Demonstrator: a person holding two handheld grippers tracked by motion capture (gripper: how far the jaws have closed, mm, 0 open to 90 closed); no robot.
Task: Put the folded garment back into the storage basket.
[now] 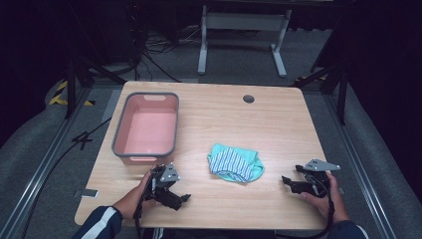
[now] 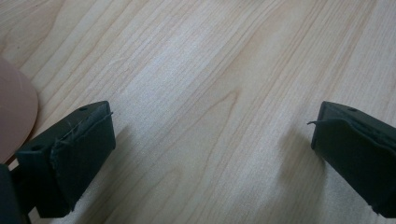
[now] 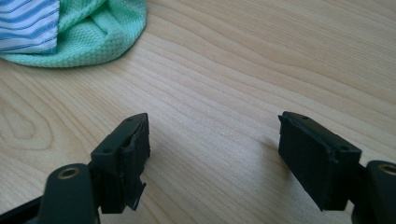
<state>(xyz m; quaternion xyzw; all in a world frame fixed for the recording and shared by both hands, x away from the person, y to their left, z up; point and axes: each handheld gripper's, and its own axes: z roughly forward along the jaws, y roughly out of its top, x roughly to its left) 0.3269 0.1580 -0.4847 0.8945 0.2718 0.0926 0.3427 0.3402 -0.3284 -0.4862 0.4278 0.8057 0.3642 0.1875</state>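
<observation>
A crumpled green cloth with a blue-and-white striped part (image 1: 235, 163) lies on the wooden table (image 1: 278, 124), right of centre. Its green edge (image 3: 88, 32) shows at the top left of the right gripper view. My left gripper (image 1: 181, 200) rests low on the table near the front edge, left of the cloth, its jaws wide apart over bare wood (image 2: 212, 140). My right gripper (image 1: 288, 183) sits to the right of the cloth, open, with nothing between its jaws (image 3: 215, 149). A hand holds each gripper.
A pink tub with a grey rim (image 1: 146, 127) stands empty at the table's left, just beyond my left gripper; its pink side (image 2: 14, 112) shows at the left edge of the left gripper view. A cable hole (image 1: 248, 98) lies near the far edge.
</observation>
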